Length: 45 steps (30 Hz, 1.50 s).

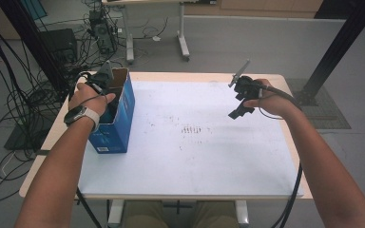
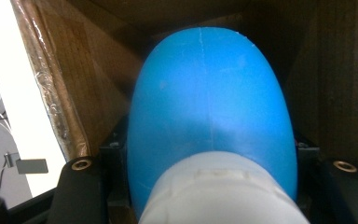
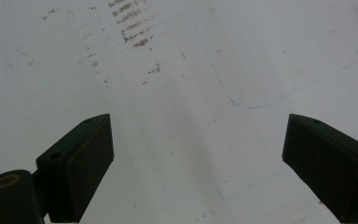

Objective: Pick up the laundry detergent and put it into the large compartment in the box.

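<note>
My left gripper, inside the box, clamps a blue bottle; no readable label. My right gripper gapes wide, holding nothing.

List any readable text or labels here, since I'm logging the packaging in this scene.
No text can be read.
Blue box: a white label low on its front, print too small and blurred.
Blue and white object between the left tool's jaws: no lettering visible.
White table: only scuffs and faint pen lines.

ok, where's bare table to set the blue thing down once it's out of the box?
Free: the white table from the blue box across to the right gripper, and the whole near edge. Crowded: the box itself, where the left gripper holds the blue object between cardboard walls.
</note>
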### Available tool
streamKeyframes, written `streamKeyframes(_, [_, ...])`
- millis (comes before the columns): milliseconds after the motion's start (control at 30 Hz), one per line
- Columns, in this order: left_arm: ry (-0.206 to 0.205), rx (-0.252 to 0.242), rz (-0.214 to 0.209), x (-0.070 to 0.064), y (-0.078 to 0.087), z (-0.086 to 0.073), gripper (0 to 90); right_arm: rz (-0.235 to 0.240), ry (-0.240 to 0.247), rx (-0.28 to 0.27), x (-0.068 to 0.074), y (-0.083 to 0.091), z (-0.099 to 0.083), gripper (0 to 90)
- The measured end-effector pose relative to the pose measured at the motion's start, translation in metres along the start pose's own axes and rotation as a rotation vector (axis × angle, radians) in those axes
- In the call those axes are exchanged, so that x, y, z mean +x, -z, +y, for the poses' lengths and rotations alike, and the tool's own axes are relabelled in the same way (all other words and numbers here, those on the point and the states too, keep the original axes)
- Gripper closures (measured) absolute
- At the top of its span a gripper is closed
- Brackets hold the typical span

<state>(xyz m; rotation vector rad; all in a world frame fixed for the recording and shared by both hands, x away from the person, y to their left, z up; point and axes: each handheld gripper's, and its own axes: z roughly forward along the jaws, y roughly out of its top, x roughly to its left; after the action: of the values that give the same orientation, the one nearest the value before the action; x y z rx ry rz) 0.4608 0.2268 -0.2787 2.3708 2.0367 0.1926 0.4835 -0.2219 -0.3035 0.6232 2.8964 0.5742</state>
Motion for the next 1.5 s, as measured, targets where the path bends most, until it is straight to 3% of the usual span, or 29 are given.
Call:
streamKeyframes(1100, [0.001,-0.004,-0.011,0.0011,0.0,0.0009,37.1,0.001,-0.004,0.0,0.0003,-0.0005,-0.0028,8.7])
streamKeyframes(1500, [0.007,-0.012,-0.031,0.0006,0.0004,0.0027,29.5,0.005,-0.009,0.002,0.0005,-0.0018,-0.0042,8.7])
